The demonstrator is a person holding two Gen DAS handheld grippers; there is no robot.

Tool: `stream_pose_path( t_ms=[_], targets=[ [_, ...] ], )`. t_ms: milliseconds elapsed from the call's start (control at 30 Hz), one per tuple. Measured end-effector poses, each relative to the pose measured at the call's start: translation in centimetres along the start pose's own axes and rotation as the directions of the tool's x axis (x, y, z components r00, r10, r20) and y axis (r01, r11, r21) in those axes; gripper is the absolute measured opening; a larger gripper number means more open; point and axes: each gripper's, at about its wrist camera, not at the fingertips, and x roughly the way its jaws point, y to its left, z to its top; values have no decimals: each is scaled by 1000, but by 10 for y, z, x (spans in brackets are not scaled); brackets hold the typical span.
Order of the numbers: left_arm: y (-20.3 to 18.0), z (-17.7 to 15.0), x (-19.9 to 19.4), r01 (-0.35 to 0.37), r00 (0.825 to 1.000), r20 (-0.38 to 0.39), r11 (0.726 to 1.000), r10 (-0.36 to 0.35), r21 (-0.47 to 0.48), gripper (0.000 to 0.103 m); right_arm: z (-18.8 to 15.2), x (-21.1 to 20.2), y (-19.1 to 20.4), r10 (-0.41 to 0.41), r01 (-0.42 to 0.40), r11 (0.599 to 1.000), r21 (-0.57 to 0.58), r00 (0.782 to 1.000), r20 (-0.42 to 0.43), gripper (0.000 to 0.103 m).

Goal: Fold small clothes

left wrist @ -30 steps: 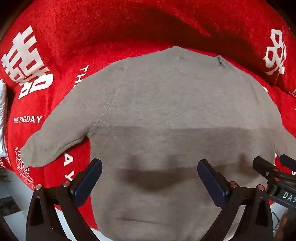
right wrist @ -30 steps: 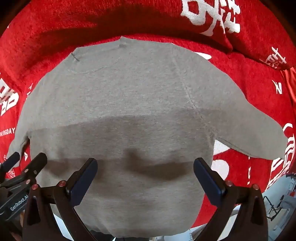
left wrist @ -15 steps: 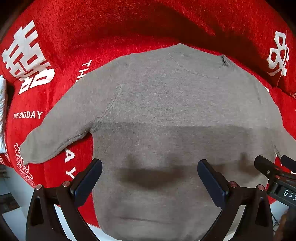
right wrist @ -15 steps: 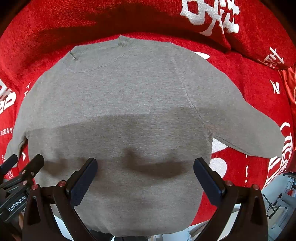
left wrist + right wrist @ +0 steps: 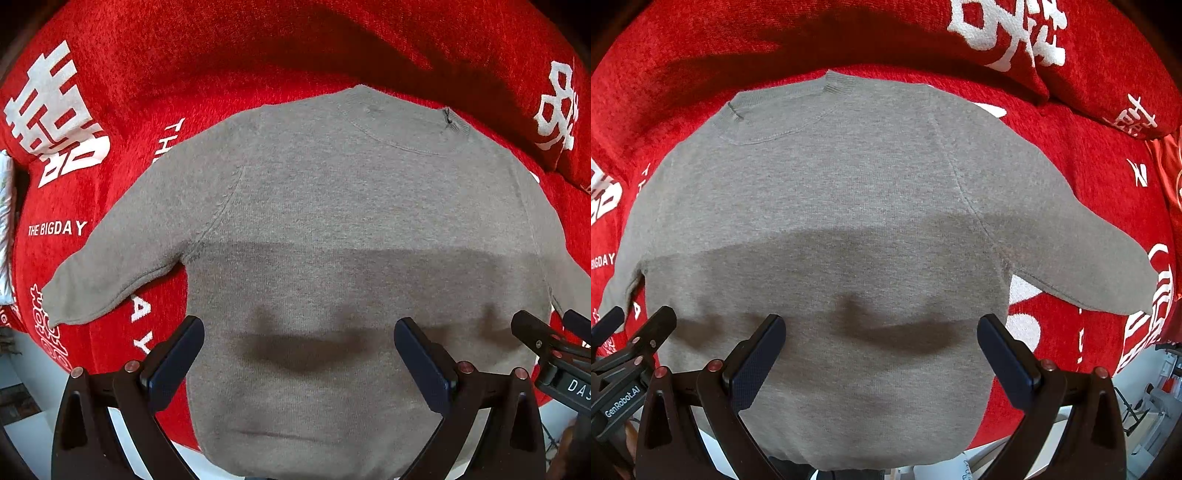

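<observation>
A small grey-brown sweater lies flat on a red blanket, collar far, hem near, both sleeves spread out. It also shows in the right wrist view. My left gripper is open and empty above the lower body of the sweater, left of centre. My right gripper is open and empty above the lower body, right of centre. The right gripper also shows at the right edge of the left wrist view. The left gripper shows at the left edge of the right wrist view. The left sleeve and the right sleeve lie angled outward.
The red blanket with white lettering covers the surface and rises into a fold behind the collar. A red cushion lies at the far right. The blanket's near edge drops to a pale floor.
Both grippers have shifted slightly forward over the sweater, so it sits a little lower in each view. Both stay open. The sweater has not moved.
</observation>
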Motion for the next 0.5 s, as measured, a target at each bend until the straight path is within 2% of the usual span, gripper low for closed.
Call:
stream_pose_path(
  t_ms=[500],
  targets=[
    [1,-1,-1,-1,1000,-3,1000,1,-4,103,2,-3,9,-9,9,1000,-3,1000,5,103]
  ],
)
